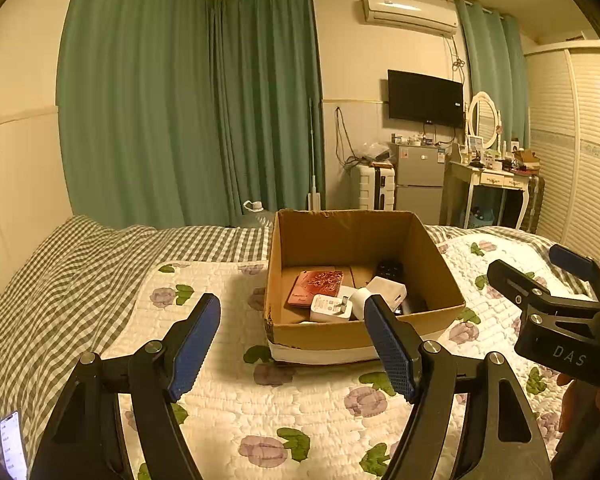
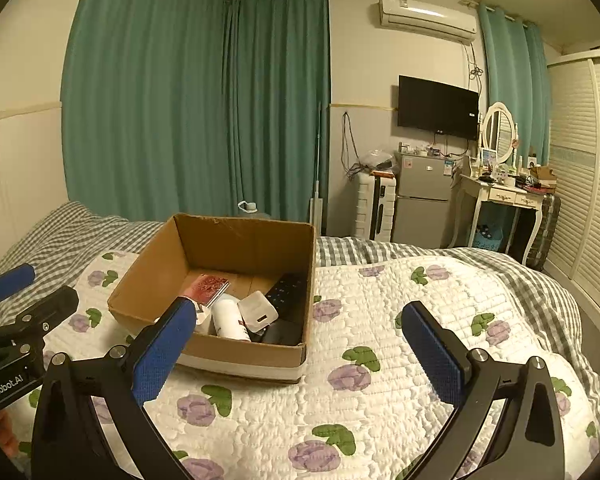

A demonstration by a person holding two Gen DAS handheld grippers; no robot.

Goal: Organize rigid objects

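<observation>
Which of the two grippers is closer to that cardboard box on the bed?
Left, though only slightly. The left gripper hangs open just before the cardboard box. The right gripper sits open off the box's right front corner.

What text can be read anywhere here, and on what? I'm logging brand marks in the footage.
"DAS": on the right gripper body, left wrist view; the word may run on out of view.
"GenRobot.AI": on the left gripper body, right wrist view.
Too small or blurred: the print on the white charger in the box, the red booklet, the phone screen, the TV logo, the fridge stickers.
</observation>
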